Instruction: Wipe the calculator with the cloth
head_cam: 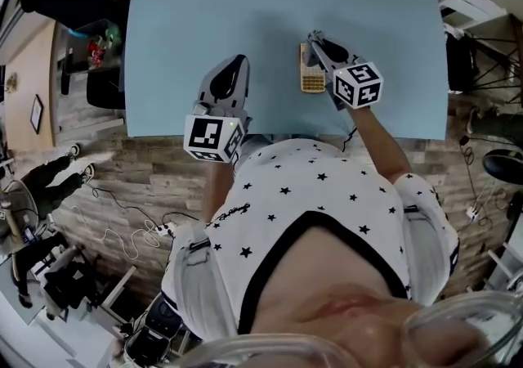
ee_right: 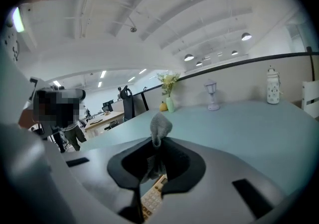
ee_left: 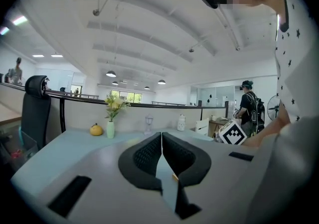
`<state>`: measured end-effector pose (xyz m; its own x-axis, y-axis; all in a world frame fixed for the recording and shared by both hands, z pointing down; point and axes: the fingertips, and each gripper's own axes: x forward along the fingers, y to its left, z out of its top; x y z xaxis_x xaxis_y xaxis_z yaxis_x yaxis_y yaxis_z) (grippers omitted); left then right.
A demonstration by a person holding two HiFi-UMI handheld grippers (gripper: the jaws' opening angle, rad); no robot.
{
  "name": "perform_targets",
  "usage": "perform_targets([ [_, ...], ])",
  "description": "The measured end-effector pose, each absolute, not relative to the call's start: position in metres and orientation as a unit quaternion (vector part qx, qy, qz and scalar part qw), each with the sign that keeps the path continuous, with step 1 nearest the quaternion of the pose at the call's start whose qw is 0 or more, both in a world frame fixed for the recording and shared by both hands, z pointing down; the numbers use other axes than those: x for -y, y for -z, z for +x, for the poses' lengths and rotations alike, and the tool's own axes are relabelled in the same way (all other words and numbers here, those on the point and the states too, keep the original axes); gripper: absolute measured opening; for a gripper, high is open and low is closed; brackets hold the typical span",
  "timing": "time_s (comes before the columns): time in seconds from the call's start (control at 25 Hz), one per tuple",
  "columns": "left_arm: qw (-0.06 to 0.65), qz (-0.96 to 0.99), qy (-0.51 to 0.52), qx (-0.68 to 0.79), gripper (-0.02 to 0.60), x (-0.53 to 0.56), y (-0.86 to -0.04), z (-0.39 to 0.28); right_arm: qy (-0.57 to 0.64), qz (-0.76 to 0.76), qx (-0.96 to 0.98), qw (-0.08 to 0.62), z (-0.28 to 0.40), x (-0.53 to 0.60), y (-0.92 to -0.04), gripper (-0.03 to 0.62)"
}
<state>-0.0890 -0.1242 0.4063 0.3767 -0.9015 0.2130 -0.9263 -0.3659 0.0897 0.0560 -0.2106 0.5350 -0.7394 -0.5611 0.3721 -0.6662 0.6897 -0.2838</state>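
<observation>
1. Head view: calculator [head_cam: 311, 72] lies flat on the blue table [head_cam: 204, 15], long axis running near-to-far, roughly in line w/ the right gripper [head_cam: 317, 38]. It sits just left of and partly under that gripper's jaws.
2. Left gripper [head_cam: 239, 60] is off to the calc's left, apart from it and pointing away from the person. The table's near edge is right behind both grippers. Lots of bare table ahead and to the left.
3. Right forearm [head_cam: 384, 141] reaches out from the torso. The left gripper is held close to the body.
4. Left gripper view: left gripper [ee_left: 161, 136] jaws pressed together, nothing between them. Open table lies ahead, w/ a flower vase [ee_left: 110, 128] at the far edge. The right gripper's marker cube [ee_left: 232, 132] shows to the right.
5. Right gripper view: right gripper [ee_right: 158, 141] is clamped on the grey cloth [ee_right: 160, 124]. The cloth bunches up past the tips and hangs down between the jaws. Calc keypad [ee_right: 152, 198] is visible directly beneath the jaws, long axis along them. Clear table beyond.
</observation>
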Motion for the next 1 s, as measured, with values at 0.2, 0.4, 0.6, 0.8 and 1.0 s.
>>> perform_targets([
  [0.2, 0.096, 0.812, -0.066, 0.572, 0.031, 0.119, -0.405, -0.100, -0.203, 0.326, 0.905, 0.183, 0.048, 0.211, -0.572, 0.044],
  [0.4, 0.099, 0.799, -0.067, 0.589, 0.031, 0.114, -0.406, -0.120, -0.200, 0.319, 0.900, 0.220, 0.037, 0.214, -0.598, 0.044],
  [0.6, 0.098, 0.797, -0.060, 0.593, 0.031, 0.117, -0.403, -0.127, -0.197, 0.315, 0.897, 0.241, 0.032, 0.217, -0.612, 0.044],
  [0.8, 0.096, 0.799, -0.059, 0.590, 0.031, 0.120, -0.401, -0.134, -0.203, 0.316, 0.891, 0.254, 0.028, 0.216, -0.622, 0.044],
  [1.0, 0.098, 0.804, -0.062, 0.583, 0.031, 0.125, -0.403, -0.129, -0.210, 0.326, 0.887, 0.252, 0.036, 0.218, -0.625, 0.044],
])
